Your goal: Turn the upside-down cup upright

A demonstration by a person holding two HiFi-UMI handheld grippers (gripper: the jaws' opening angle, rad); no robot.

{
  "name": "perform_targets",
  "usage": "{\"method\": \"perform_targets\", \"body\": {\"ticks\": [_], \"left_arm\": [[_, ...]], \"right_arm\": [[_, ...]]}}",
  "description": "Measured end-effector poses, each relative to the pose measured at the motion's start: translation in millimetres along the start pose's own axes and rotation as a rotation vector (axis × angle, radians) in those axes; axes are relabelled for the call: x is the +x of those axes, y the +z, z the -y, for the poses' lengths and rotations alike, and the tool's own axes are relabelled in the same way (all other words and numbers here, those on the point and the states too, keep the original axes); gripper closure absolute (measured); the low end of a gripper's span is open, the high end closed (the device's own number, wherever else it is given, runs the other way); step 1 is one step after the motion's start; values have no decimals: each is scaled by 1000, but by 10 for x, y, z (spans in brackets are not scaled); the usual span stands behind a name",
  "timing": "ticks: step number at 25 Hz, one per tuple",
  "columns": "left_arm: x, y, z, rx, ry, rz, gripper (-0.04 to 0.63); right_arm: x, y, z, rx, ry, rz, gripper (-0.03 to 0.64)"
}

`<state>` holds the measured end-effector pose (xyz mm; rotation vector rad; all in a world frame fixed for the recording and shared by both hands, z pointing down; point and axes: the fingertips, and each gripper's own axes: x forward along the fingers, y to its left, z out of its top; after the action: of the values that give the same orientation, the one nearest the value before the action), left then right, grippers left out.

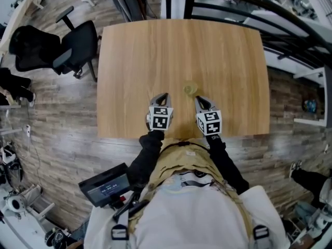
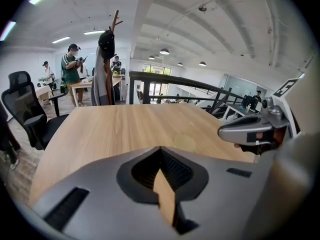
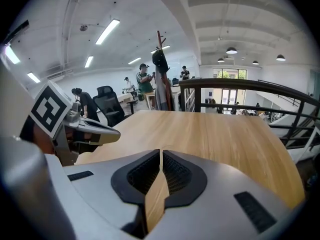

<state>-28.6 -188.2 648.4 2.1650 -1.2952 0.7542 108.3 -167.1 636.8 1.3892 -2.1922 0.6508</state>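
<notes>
Cup point(image 1: 190, 89) stands on the wooden table point(image 1: 155, 51) near its front edge, just beyond and between the two gripper tips. It is clear and very faint against the wood; in the left gripper view it reads only as a pale round patch point(image 2: 187, 143), so which end is up cannot be made out. Left gripper point(image 1: 162, 95): jaws together at the tips, nothing between them, only table showing through the slot. Right gripper point(image 1: 199, 98): jaws likewise closed and empty. Both are apart from the cup, not touching it. Judgement: a small see-through cup, probably light, with a smooth, slick wall, apt to skid on the wood or squash if pinched hard. Best hold looks like the side wall at about mid-height, jaws opened first, gentle squeeze, then lift and roll it over
</notes>
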Motion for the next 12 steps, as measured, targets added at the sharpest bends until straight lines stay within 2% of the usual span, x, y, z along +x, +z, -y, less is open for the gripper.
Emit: {"method": "perform_targets", "body": {"ticks": [12], "left_arm": [[251, 46, -145, -12, -12, -48, 598]], "right_arm": [[327, -128, 64, 17, 14, -87, 580]]}}
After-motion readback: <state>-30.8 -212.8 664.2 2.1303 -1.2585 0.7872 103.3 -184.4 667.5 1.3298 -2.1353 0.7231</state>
